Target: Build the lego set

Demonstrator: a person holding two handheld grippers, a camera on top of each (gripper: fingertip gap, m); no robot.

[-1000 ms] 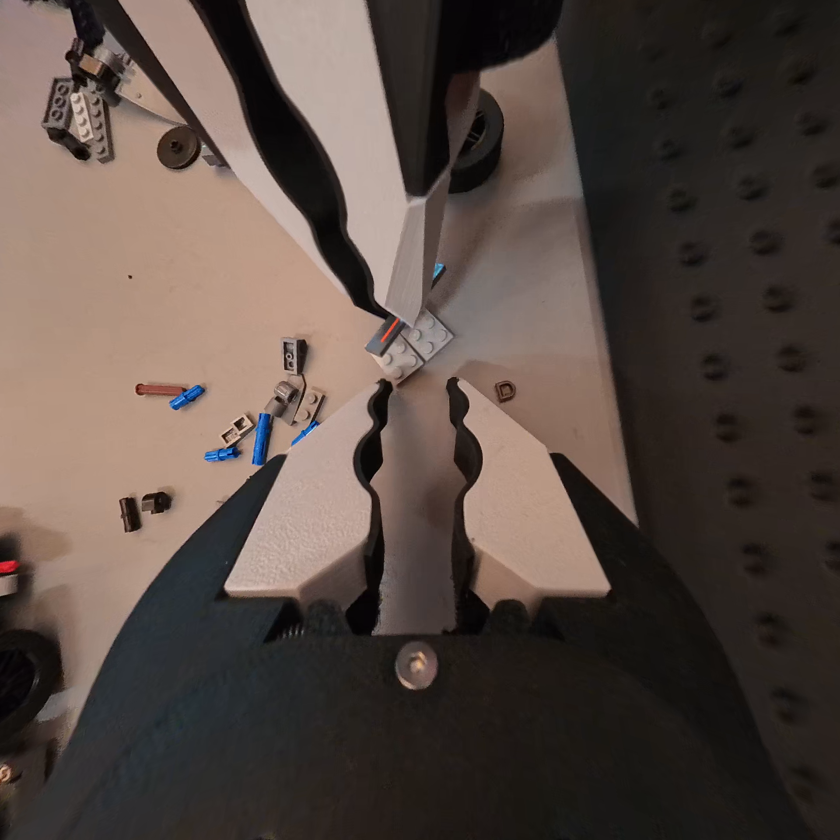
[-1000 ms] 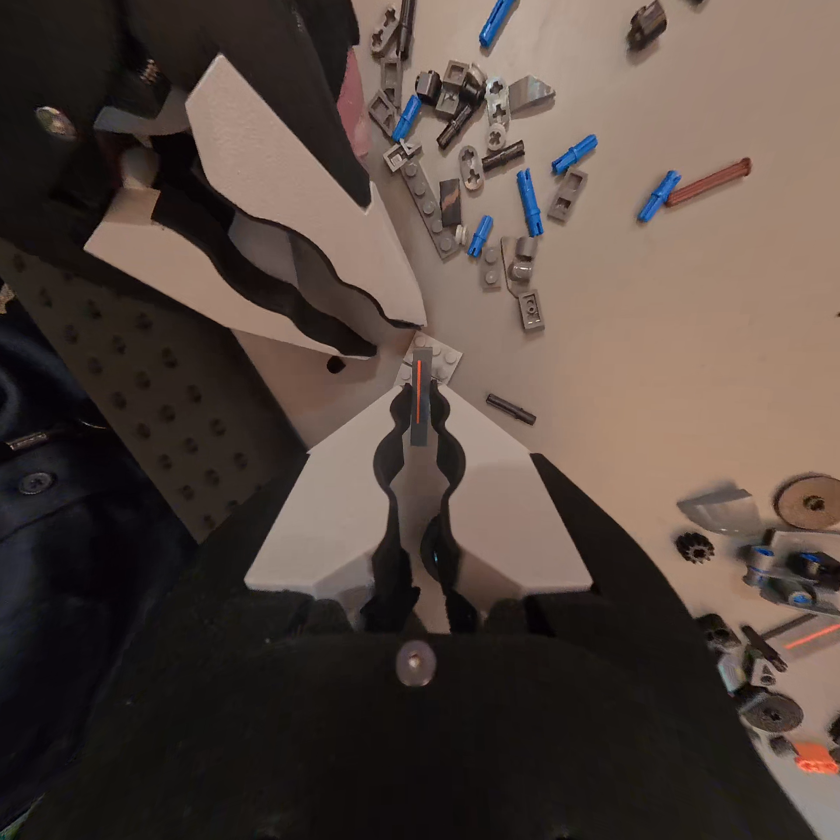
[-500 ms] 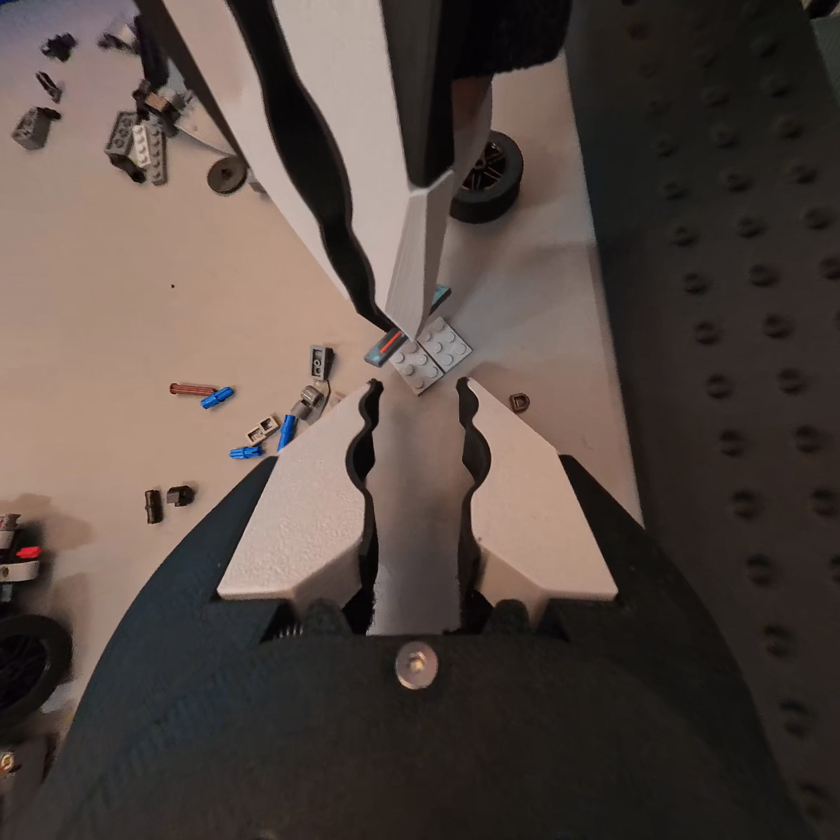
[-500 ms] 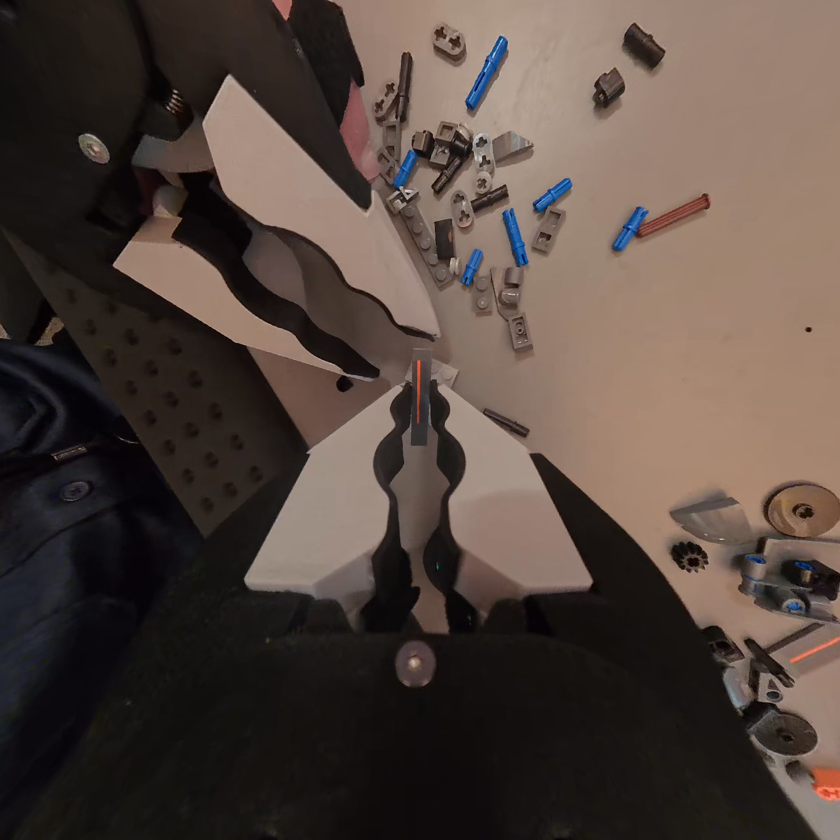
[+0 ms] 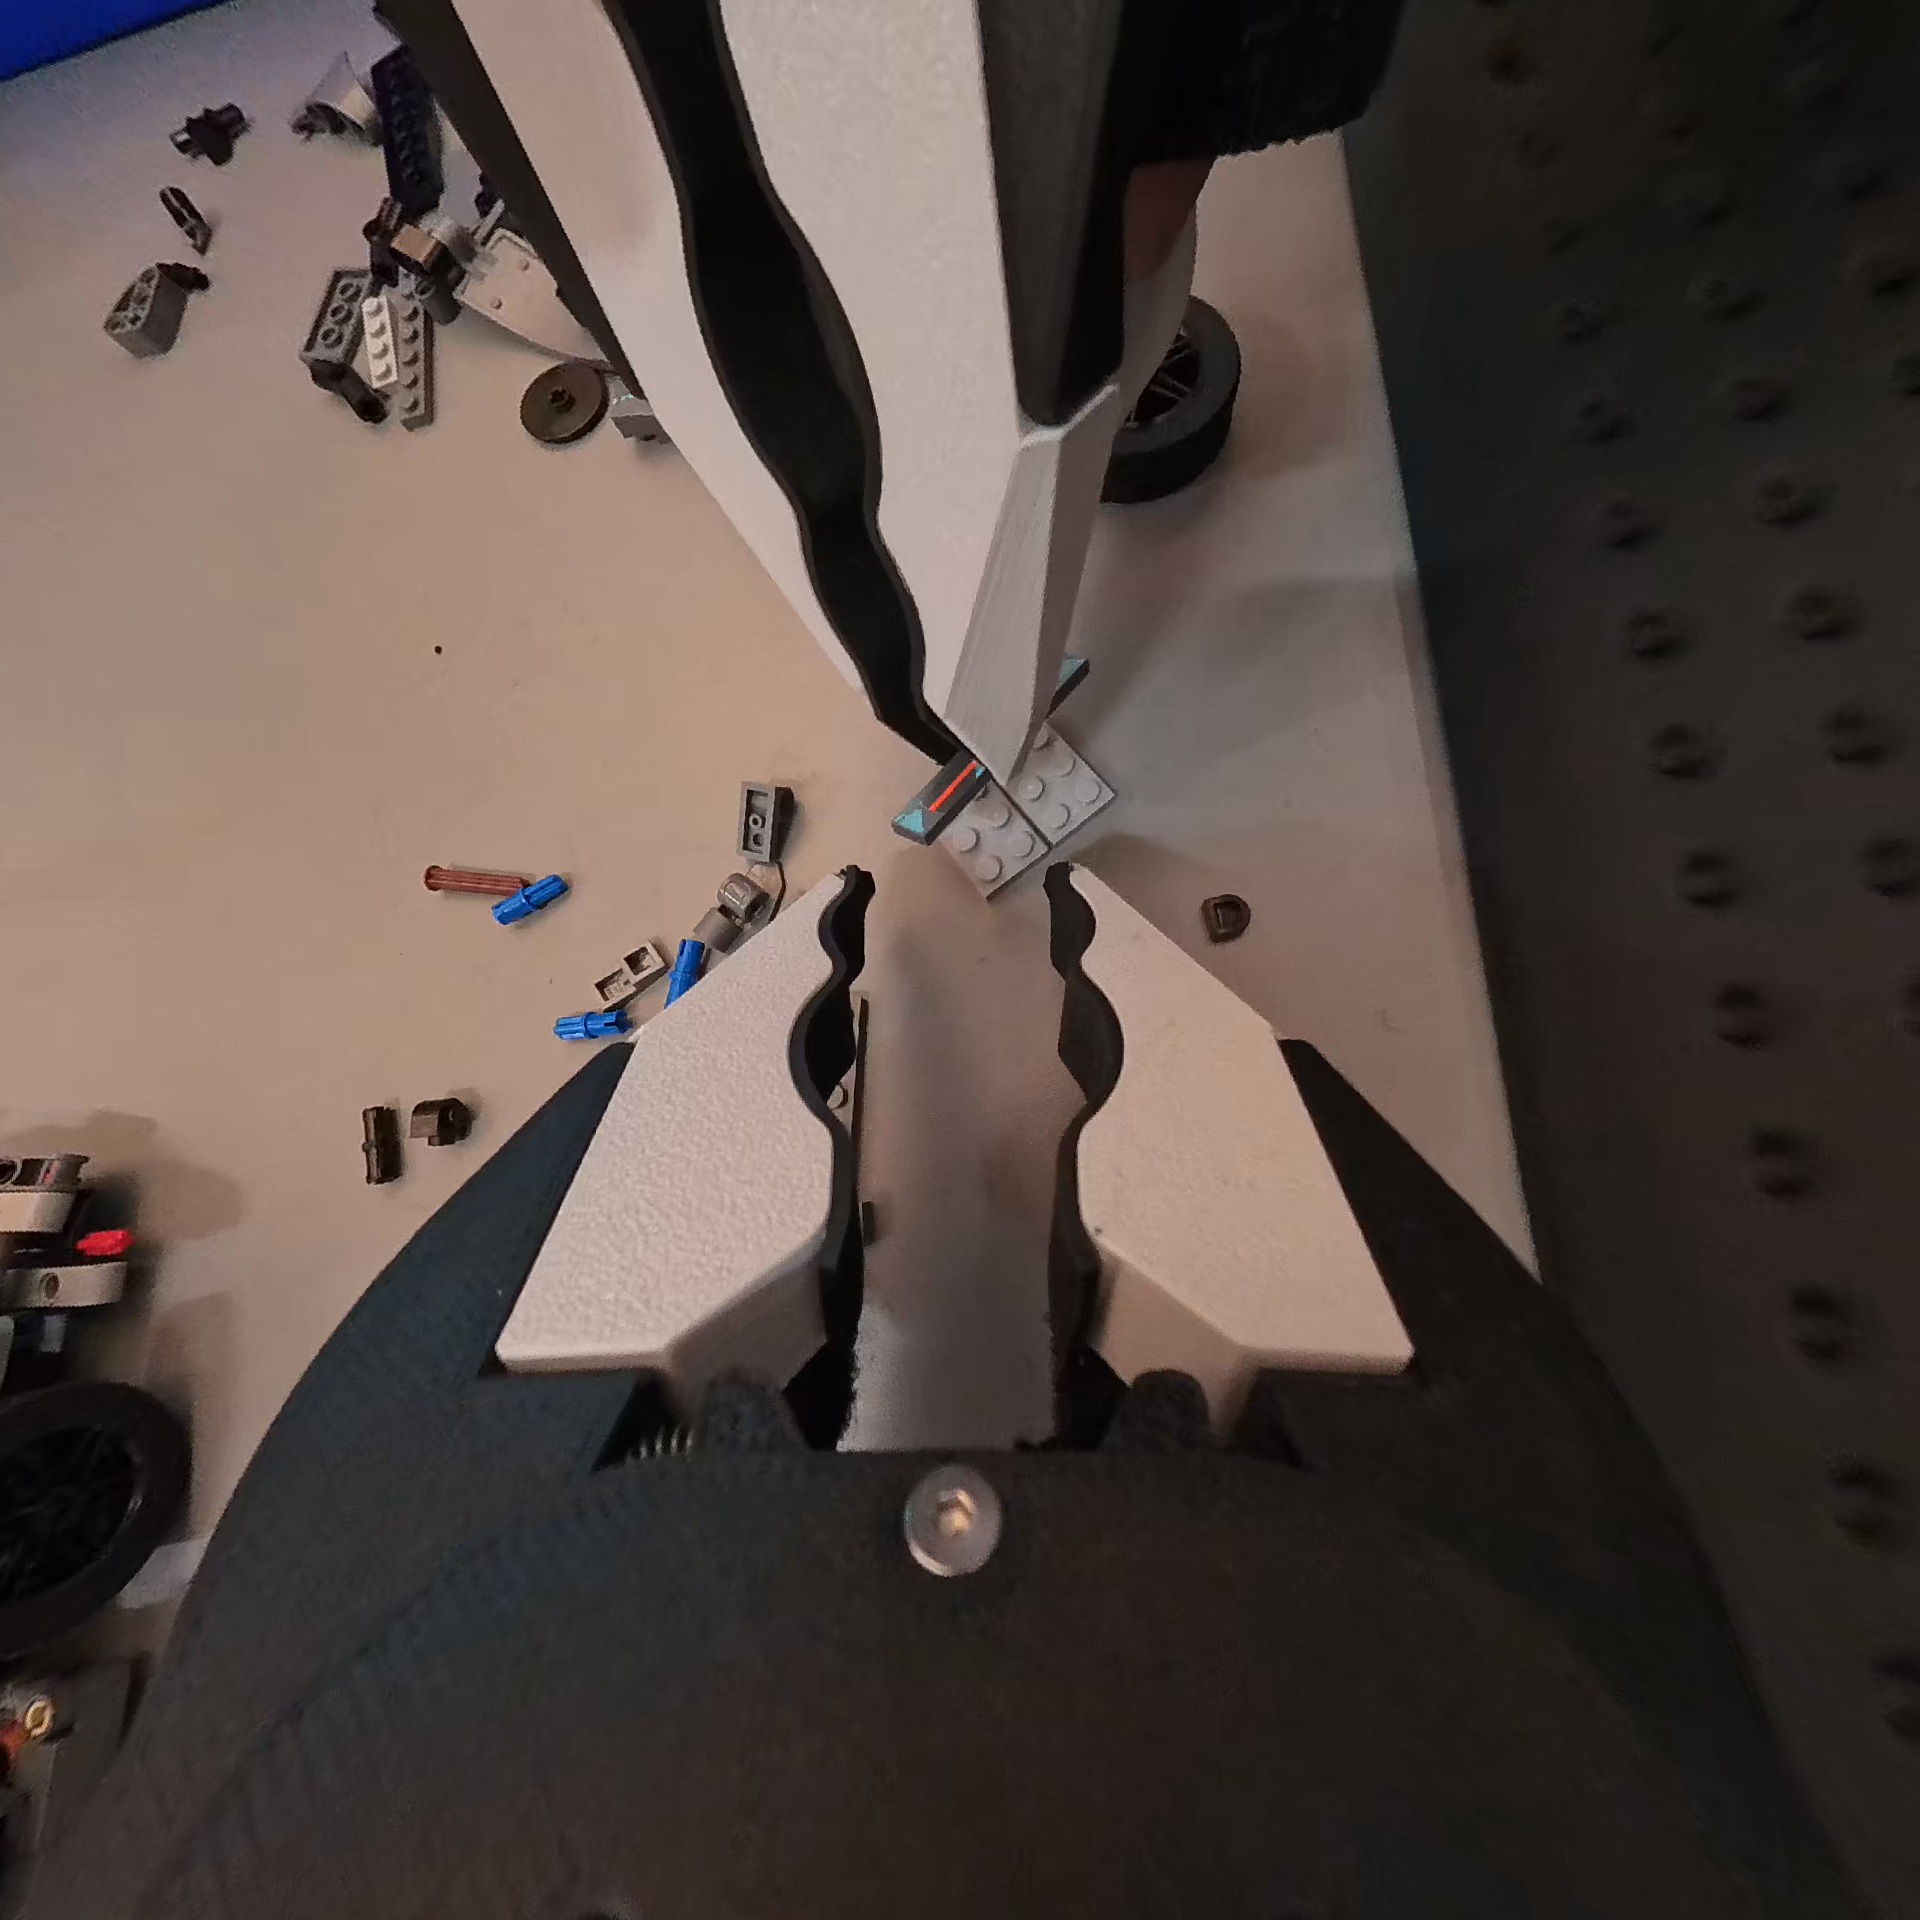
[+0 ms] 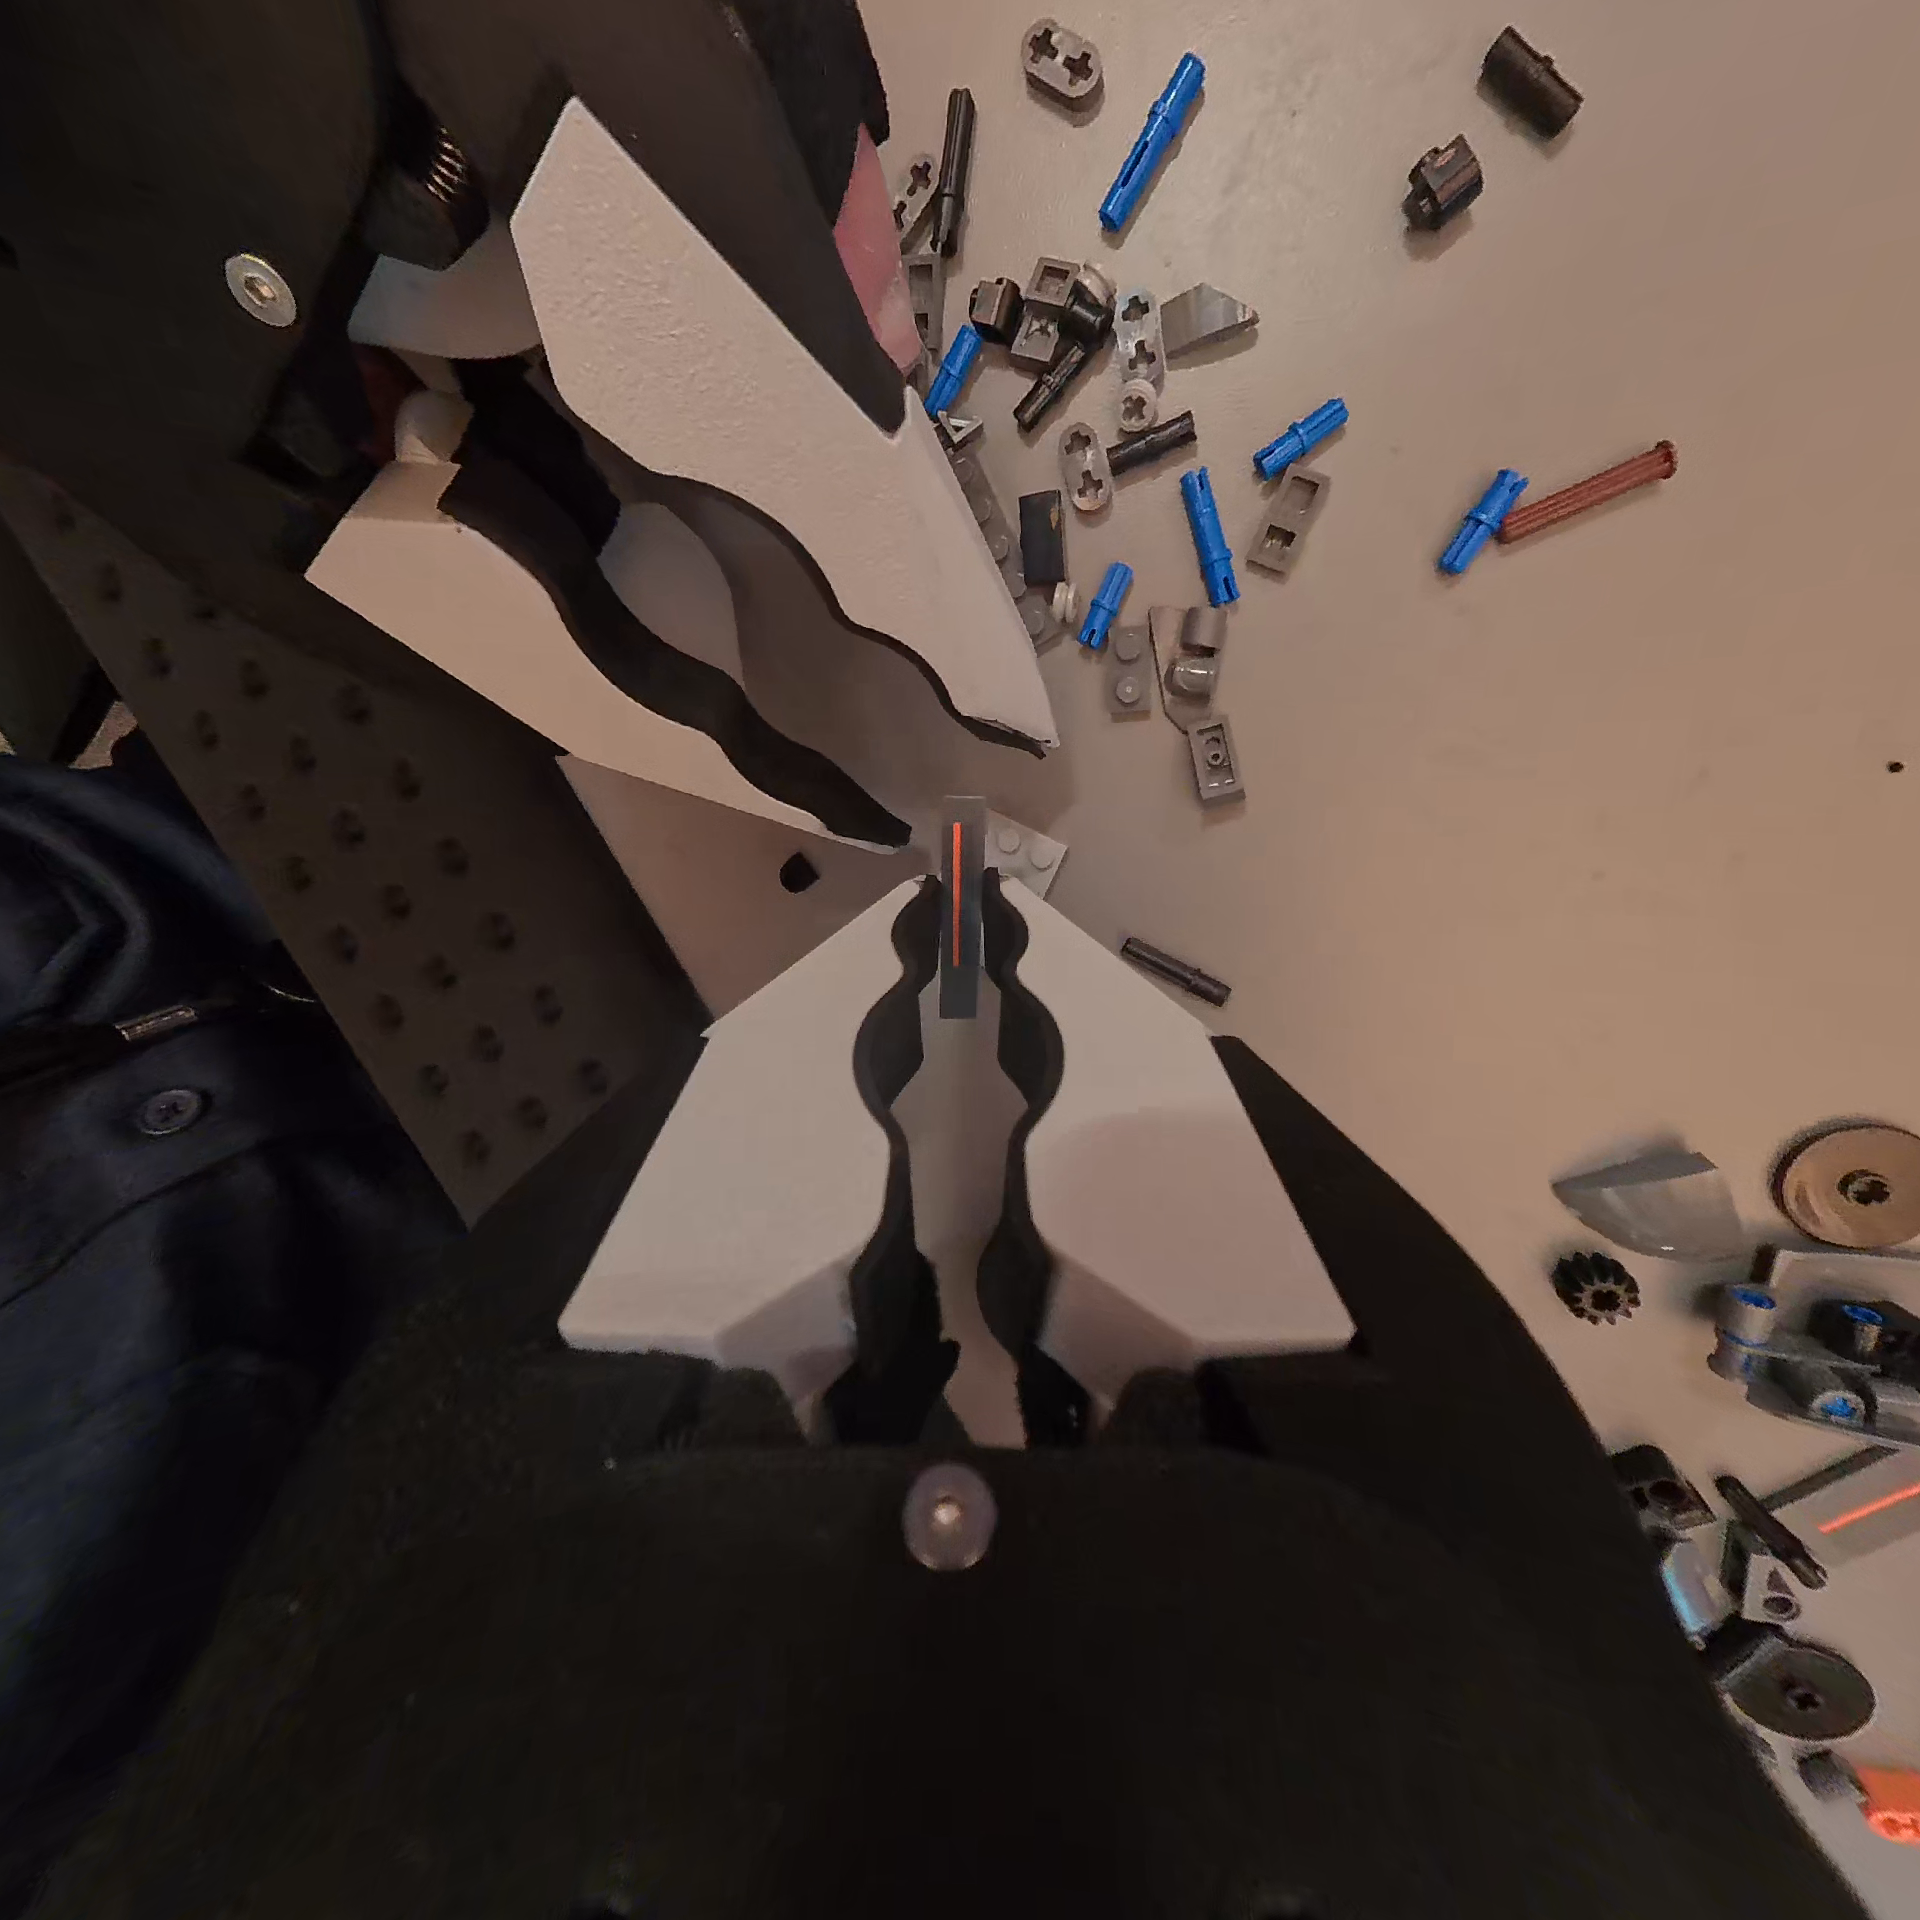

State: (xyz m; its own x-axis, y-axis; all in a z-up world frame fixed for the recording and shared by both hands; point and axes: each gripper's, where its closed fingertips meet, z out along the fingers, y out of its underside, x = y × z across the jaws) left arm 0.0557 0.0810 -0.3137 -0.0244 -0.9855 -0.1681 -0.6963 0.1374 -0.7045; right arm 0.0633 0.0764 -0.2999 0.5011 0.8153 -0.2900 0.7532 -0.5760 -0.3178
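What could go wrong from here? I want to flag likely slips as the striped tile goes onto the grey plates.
1. The two light grey plates lie loose on the table, and the open left gripper holds neither, so pressing may push them apart.
2. The right gripper pinches the dark striped tile by its narrow edges; it may twist or pop out.
3. The table edge is near; a flicked part could fall.

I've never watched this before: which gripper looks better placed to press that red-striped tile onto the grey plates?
Probably the right gripper: it already grips the striped tile over the grey plates. The left gripper is open, empty.
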